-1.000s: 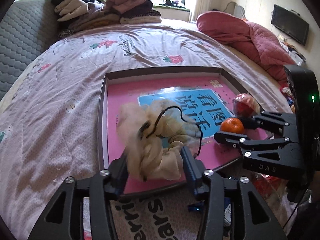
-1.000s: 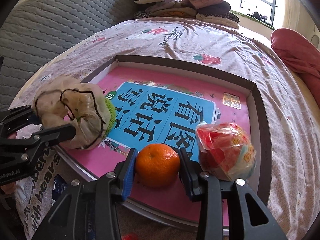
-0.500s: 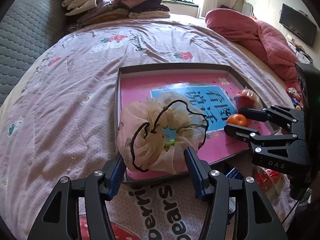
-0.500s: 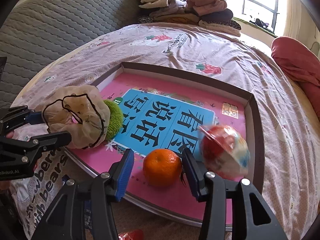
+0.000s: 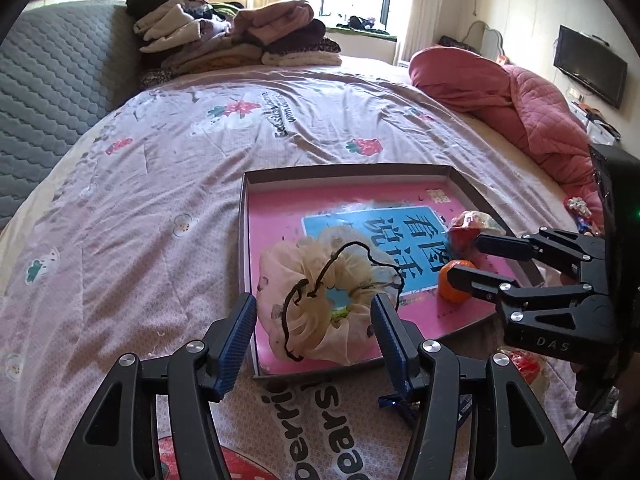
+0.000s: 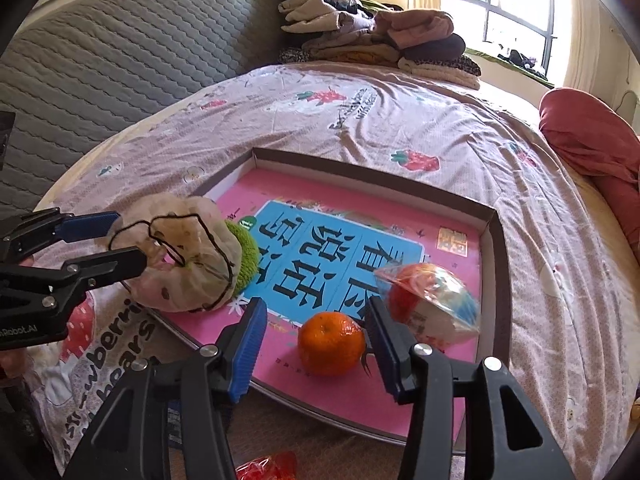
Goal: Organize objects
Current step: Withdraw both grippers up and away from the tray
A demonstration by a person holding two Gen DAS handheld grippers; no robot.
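A shallow box with a pink floor lies on the bed. A beige scrunchie with black trim rests in its near left corner, a green scrunchie tucked against it. My left gripper is open, its fingers either side of the beige scrunchie and apart from it. An orange sits on the box floor. My right gripper is open around the orange, not gripping it. A wrapped red snack lies right of the orange.
The bed has a pink strawberry-print cover. Folded clothes are stacked at the far end by a grey quilted headboard. A red quilt lies at the right. A red wrapped item lies below the box's near edge.
Both grippers have opened and pulled back. The beige scrunchie has been let go in the box corner, and the orange has been let go on the box floor.
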